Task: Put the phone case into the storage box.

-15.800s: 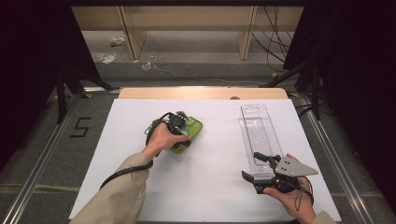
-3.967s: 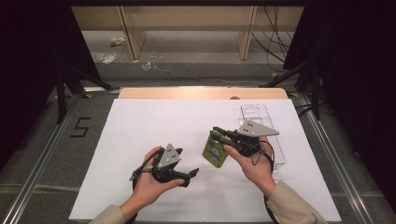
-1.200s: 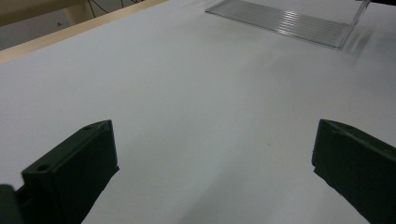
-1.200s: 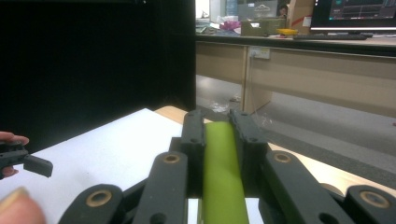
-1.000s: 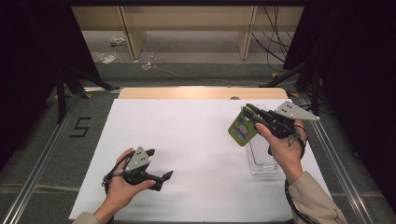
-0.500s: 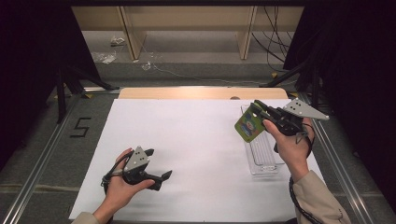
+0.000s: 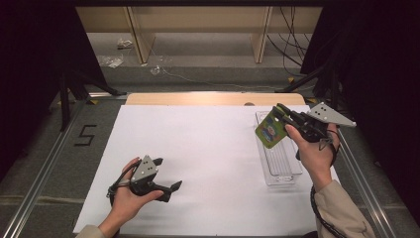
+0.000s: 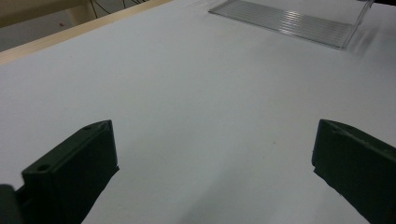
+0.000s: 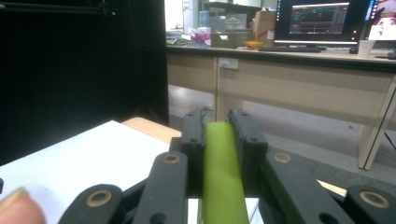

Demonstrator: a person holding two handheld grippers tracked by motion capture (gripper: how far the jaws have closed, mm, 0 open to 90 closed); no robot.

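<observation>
Most of the job looks done: the right gripper, jaws clamped on a flat green printed packet, holds it above the far end of the clear ribbed plastic tray. Lowering and release remain. That tray seems empty. On the white tabletop, the left gripper rests with jaws wide.

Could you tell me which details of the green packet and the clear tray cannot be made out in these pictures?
- Green packet: its label print is too small in the high view; the right gripper view shows it edge-on.
- Clear tray: its far end is hidden behind the packet and right gripper.
</observation>
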